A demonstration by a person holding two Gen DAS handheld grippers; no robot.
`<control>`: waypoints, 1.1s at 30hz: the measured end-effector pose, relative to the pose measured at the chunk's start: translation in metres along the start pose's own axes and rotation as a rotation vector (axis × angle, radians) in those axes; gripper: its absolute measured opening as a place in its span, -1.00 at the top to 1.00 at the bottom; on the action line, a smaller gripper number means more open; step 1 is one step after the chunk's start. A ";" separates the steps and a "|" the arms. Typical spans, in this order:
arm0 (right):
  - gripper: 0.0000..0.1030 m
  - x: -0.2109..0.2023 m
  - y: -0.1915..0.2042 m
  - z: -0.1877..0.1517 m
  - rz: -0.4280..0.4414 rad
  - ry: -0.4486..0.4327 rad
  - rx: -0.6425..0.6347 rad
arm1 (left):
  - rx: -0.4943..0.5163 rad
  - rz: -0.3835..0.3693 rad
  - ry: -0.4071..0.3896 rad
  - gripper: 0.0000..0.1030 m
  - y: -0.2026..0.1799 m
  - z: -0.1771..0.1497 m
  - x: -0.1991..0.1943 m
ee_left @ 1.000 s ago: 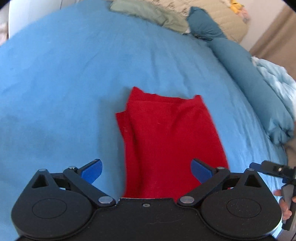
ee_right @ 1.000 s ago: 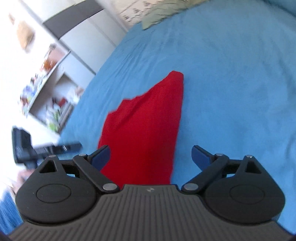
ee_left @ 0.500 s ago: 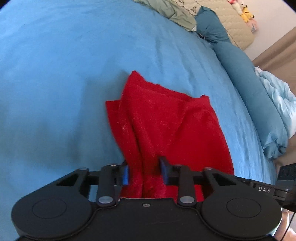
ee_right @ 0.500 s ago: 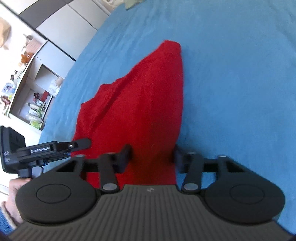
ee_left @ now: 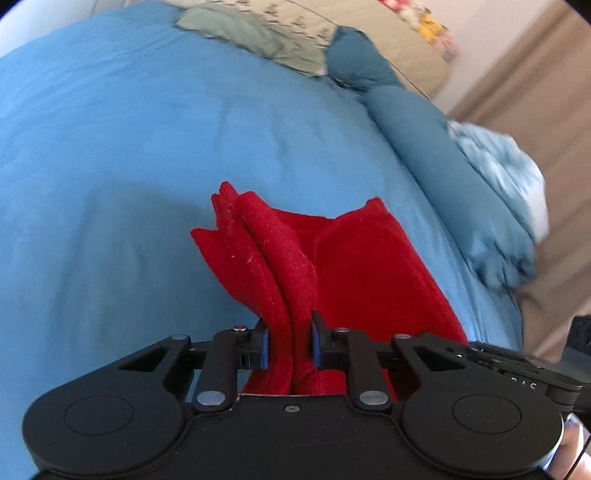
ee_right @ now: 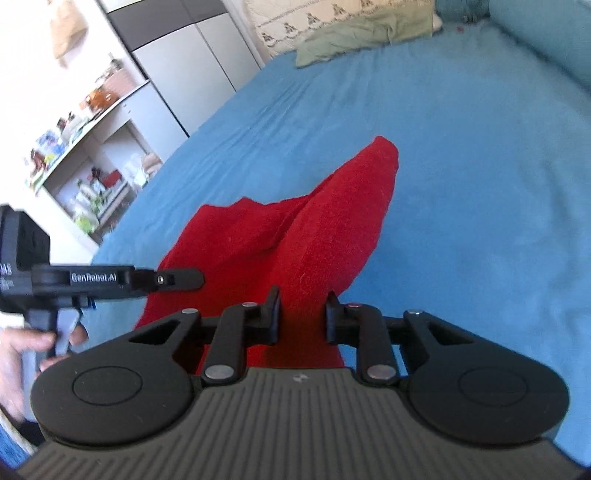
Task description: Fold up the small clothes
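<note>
A small red cloth (ee_left: 332, 266) lies partly folded on the blue bed sheet (ee_left: 129, 147). My left gripper (ee_left: 290, 341) is shut on its near left edge, with several layers bunched between the pads. My right gripper (ee_right: 303, 314) is shut on the near right edge of the same red cloth (ee_right: 295, 236). The near end is lifted off the sheet and the far end rests on it. The left gripper also shows in the right wrist view (ee_right: 184, 278), at the cloth's left side.
A green garment (ee_left: 251, 33) and a patterned pillow lie at the bed's far end. A dark blue bolster (ee_left: 424, 140) and a light blue blanket (ee_left: 498, 162) run along the right edge. Shelves and cabinets (ee_right: 92, 140) stand left of the bed.
Both grippers went from open to shut on the cloth's near edge. They have since lifted that edge, and the cloth has bunched into upright folds.
</note>
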State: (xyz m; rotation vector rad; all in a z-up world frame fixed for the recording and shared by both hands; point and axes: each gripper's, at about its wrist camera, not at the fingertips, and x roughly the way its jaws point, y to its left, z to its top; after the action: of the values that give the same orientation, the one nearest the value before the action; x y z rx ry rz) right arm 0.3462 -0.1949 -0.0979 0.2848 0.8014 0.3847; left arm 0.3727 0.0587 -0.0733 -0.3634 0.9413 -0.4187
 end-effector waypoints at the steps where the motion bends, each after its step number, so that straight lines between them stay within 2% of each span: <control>1: 0.27 -0.014 -0.001 -0.010 -0.013 -0.006 -0.004 | 0.011 0.002 0.002 0.57 -0.011 -0.012 0.000; 5: 0.27 -0.049 -0.017 -0.057 -0.064 0.005 0.044 | 0.058 0.046 0.033 0.56 -0.045 -0.053 0.016; 8: 0.22 -0.049 -0.029 -0.082 -0.105 0.033 0.058 | 0.095 0.115 0.038 0.50 -0.058 -0.069 0.025; 9: 0.13 -0.049 -0.032 -0.089 -0.127 0.037 0.043 | 0.117 0.146 0.027 0.43 -0.061 -0.073 0.023; 10: 0.05 -0.049 -0.034 -0.093 -0.149 0.039 0.032 | 0.138 0.184 0.012 0.18 -0.063 -0.076 0.021; 11: -0.02 -0.051 -0.036 -0.097 -0.181 0.033 0.031 | 0.152 0.206 0.000 -0.17 -0.063 -0.078 0.016; 12: -0.26 -0.054 -0.038 -0.099 -0.200 0.028 0.032 | 0.162 0.221 -0.015 -0.36 -0.062 -0.080 0.011; 13: -0.54 -0.058 -0.040 -0.101 -0.221 0.014 0.031 | 0.166 0.233 -0.030 -0.67 -0.060 -0.081 0.006; 14: -0.69 -0.065 -0.042 -0.104 -0.238 0.000 0.026 | 0.172 0.247 -0.046 -0.76 -0.059 -0.082 0.002; 15: -0.87 -0.068 -0.041 -0.105 -0.256 -0.010 0.022 | 0.181 0.266 -0.057 -0.76 -0.059 -0.084 0.000; 23: -0.95 -0.061 -0.051 -0.120 -0.325 0.031 -0.022 | 0.299 0.439 0.011 -0.78 -0.042 -0.112 0.019; 26: -1.00 -0.056 -0.055 -0.122 -0.343 0.036 -0.031 | 0.321 0.447 0.015 -0.81 -0.037 -0.123 0.027; 29: -1.00 -0.054 -0.053 -0.122 -0.342 0.031 -0.036 | 0.323 0.463 0.017 -0.80 -0.040 -0.119 0.023; 33: -1.00 -0.078 -0.042 -0.115 -0.323 -0.030 -0.059 | 0.370 0.491 -0.046 -0.78 -0.062 -0.115 -0.009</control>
State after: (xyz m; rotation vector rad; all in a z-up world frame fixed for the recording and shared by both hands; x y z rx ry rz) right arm 0.2210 -0.2547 -0.1409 0.1024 0.7898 0.1001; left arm 0.2608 -0.0040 -0.0999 0.1957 0.8531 -0.1264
